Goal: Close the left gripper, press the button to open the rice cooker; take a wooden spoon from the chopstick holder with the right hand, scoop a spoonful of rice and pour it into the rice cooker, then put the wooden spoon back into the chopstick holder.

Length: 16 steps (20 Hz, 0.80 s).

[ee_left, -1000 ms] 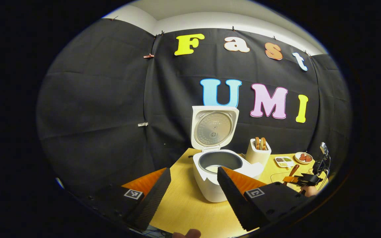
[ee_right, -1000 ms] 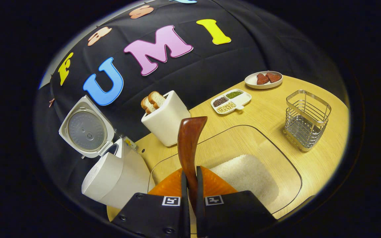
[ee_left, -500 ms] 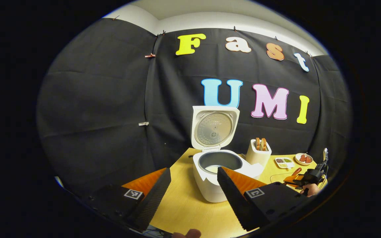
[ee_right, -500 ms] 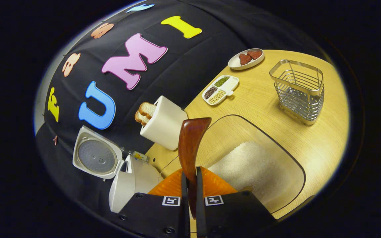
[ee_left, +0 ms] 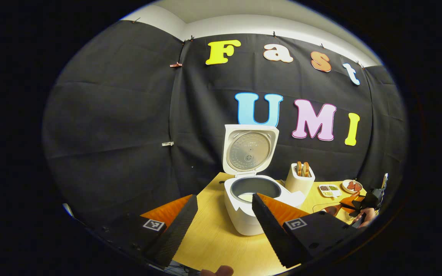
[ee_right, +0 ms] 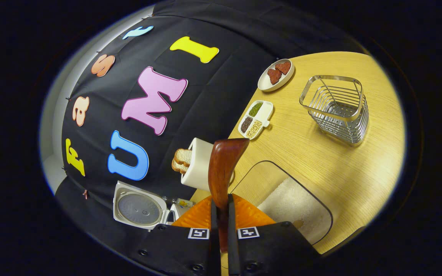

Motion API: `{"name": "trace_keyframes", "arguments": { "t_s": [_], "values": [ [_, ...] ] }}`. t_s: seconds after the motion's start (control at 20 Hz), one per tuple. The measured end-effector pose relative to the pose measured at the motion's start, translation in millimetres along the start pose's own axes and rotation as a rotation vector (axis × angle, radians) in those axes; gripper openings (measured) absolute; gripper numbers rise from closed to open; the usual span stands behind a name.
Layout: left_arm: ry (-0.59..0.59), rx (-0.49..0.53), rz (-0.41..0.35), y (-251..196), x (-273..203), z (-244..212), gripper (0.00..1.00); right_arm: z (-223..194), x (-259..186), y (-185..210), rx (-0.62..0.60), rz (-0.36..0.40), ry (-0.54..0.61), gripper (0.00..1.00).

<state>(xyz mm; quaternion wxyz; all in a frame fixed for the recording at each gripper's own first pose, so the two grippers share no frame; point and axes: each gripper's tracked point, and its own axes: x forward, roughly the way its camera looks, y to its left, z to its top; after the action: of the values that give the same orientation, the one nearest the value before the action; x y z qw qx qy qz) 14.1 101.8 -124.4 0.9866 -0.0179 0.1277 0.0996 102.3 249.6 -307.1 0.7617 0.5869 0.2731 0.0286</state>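
Your right claw (ee_right: 221,214) grips the dark brown wooden spoon (ee_right: 223,163), rolled sideways for scooping; your left claw (ee_left: 225,224) waits open, empty.

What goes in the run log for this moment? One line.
left gripper: open, idle | right gripper: shut on wooden spoon | rice cooker: lid up | chopstick holder: empty

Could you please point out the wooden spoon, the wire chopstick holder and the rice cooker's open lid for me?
wooden spoon (ee_right: 223,168): right gripper view, on the handle above the jaws.
chopstick holder (ee_right: 338,115): right gripper view, on its wire side wall.
rice cooker lid (ee_left: 248,147): left gripper view, on the metal inner plate.
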Motion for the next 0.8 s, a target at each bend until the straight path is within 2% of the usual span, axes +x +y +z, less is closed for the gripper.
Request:
{"name": "trace_keyframes", "arguments": {
  "t_s": [0.45, 0.6, 0.8],
  "values": [
    [-0.013, -0.003, -0.013, -6, -4, 5, 0.99, 35, -21, 32, 0.099, 0.075, -0.042, 0.12],
    [-0.015, -0.017, -0.019, -6, -4, 5, 0.98, 43, -28, 58, 0.144, 0.115, -0.034, 0.12],
    [-0.009, -0.050, -0.033, -2, -6, 4, 0.99, 43, -35, 103, 0.108, 0.143, -0.017, 0.12]
  ]
}}
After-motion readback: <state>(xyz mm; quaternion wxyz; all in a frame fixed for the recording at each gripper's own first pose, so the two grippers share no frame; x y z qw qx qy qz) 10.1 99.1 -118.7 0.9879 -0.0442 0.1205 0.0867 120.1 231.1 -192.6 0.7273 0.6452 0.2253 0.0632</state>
